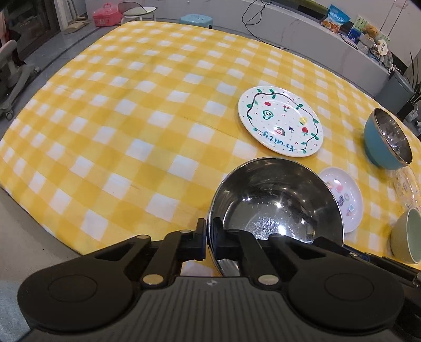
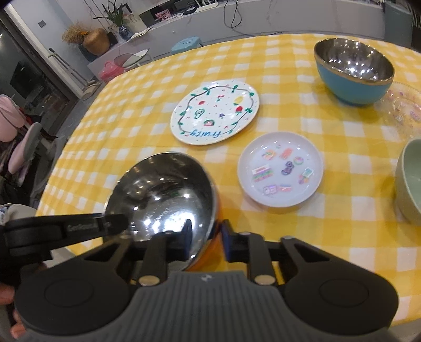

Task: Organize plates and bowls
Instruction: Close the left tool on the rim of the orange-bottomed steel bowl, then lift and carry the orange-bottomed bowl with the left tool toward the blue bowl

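"Fruity" in blue handwriting on white fruit-pattern plate (image 2: 214,111). Embossed lettering on left gripper finger (image 2: 86,227), too blurred to read.

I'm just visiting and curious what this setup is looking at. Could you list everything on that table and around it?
Tablecloth: one, yellow and white check, covering the table.
Steel bowl: one, shiny inside, orange outside, nearest edge, gripped on both sides.
Fruity plate: one, white with painted fruit, mid-table.
Small plate: one, white with stickers, beside the steel bowl.
Blue bowl: one, blue outside, steel inside, far right.
Green bowl: one, pale green, right edge.
Clear plate: one, transparent, between the blue and green bowls.
Stool: one, light blue, beyond the table.
Left gripper: black, clamping the steel bowl's rim.
Right gripper: black, clamping its opposite rim.
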Demonstrator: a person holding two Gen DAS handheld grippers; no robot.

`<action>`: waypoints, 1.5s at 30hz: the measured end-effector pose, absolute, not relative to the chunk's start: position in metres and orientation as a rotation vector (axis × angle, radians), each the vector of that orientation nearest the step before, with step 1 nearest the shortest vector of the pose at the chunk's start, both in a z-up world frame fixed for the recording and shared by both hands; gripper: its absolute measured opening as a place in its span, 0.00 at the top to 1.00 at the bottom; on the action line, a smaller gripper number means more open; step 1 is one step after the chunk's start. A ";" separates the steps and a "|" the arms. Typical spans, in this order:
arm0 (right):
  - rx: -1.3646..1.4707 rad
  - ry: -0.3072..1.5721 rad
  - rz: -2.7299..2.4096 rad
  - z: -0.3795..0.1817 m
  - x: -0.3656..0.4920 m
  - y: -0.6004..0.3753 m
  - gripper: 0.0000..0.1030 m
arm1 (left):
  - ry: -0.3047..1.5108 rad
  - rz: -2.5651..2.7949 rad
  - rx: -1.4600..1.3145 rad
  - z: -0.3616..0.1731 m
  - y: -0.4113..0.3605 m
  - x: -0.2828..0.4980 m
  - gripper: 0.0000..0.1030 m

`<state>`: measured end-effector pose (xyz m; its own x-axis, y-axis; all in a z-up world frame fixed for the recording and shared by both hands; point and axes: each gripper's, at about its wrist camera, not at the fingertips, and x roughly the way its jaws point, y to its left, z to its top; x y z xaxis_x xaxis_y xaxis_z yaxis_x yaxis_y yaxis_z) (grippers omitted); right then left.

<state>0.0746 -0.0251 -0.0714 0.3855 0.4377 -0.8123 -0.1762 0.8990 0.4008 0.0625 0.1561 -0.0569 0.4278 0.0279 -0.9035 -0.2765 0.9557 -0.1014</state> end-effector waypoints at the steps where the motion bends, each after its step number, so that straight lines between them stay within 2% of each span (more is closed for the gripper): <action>1: 0.262 1.108 0.406 -0.071 0.075 -0.026 0.87 | 1.115 0.194 -0.248 -0.057 0.155 0.063 0.95; 24: 0.278 1.056 0.370 -0.036 0.041 -0.076 0.89 | 1.063 0.010 -0.267 -0.030 0.124 0.047 0.95; 45: 0.378 1.146 0.310 -0.071 0.048 -0.117 0.89 | 1.182 -0.059 -0.193 -0.054 0.087 0.065 0.93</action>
<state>0.0484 -0.1171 -0.0709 0.3819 0.4260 -0.8202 -0.0462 0.8951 0.4434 0.0648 0.0868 -0.0538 0.3799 -0.1470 -0.9133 -0.0546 0.9820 -0.1808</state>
